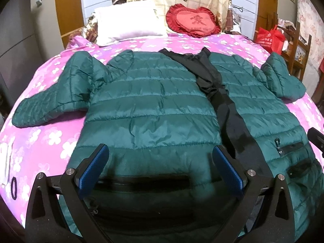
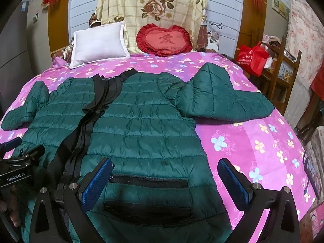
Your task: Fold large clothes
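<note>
1. The left gripper (image 1: 160,174) hangs with its blue pads (image 1: 92,174) spread wide and nothing between them, poised over the hem of the jacket (image 1: 154,105), probably so it can drop onto the lower edge on its own side.
2. The right gripper (image 2: 165,184) is likewise wide apart and empty, above the hem near a pocket zip (image 2: 149,181); each tool seems set over its own half of the hem for a two-handed lift.
3. The green padded jacket lies flat, front up, on the pink flowered bedspread (image 1: 50,137), collar toward the pillow (image 1: 127,24) and red cushion (image 1: 192,21).
4. Both sleeves (image 2: 220,97) are spread out sideways, which leaves them free to be folded in first.
5. The front is open, its black lining (image 1: 226,109) showing down the middle; no fold appears made yet.
</note>
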The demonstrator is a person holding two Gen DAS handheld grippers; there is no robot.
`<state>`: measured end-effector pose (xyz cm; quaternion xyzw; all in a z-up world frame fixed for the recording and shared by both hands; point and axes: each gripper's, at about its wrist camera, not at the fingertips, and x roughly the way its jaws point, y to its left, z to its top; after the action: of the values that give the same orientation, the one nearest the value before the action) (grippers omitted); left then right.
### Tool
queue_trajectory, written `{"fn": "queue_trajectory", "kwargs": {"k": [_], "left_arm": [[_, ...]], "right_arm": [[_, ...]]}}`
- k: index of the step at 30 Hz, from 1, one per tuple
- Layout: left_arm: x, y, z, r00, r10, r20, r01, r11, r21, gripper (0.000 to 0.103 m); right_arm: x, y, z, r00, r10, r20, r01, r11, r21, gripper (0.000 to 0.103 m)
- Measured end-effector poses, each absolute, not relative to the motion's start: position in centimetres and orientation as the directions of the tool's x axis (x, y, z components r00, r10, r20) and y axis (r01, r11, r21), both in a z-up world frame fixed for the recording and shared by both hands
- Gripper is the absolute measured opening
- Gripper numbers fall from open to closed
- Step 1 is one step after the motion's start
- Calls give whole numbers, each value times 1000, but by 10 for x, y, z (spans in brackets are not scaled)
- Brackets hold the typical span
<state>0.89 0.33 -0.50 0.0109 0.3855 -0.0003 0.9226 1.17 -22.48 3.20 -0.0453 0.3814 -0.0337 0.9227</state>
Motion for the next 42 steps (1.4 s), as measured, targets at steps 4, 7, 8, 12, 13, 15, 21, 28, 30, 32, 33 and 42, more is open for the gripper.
{"fn": "queue_trajectory", "kwargs": {"k": [4,7,8,12,13,15,21,28,30,32,33,42], "left_arm": [[7,4,-3,718,-6,-696,17,1000,9,103],[7,5,-4,711,-23,-703,26,1000,-6,103],[8,5,-4,707,-27,-707,28,1000,-11,103],[8,3,-4,704,-29,-710,31,999,-9,102],[8,3,-4,704,-29,-710,34,999,-8,102],[7,1,-4,704,-27,-710,38,999,1,102],[7,-1,-4,709,-17,-705,37,999,12,103],[7,2,-5,706,-11,-708,27,1000,11,103],[7,2,-5,707,-11,-707,27,1000,11,102],[7,2,-4,707,-11,-707,27,1000,12,102],[7,2,-4,708,-11,-706,27,1000,12,103],[7,2,-4,708,-11,-706,26,1000,11,102]], "right_arm": [[12,-225,32,707,-97,-700,29,994,-108,103],[11,-225,32,706,-94,-702,27,994,-106,103],[12,-225,32,707,-96,-701,28,994,-108,103],[12,-225,32,708,-94,-700,28,994,-105,103],[12,-225,32,709,-95,-699,28,994,-107,103],[12,-225,31,707,-95,-701,27,994,-107,103],[12,-226,31,708,-91,-700,28,994,-101,103],[12,-226,32,709,-92,-699,27,994,-103,103],[12,-226,32,710,-89,-698,26,995,-101,103],[12,-225,31,710,-87,-698,23,995,-100,103],[12,-225,31,710,-83,-699,20,995,-98,103],[3,-223,38,765,-35,-644,-5,998,-60,103]]}}
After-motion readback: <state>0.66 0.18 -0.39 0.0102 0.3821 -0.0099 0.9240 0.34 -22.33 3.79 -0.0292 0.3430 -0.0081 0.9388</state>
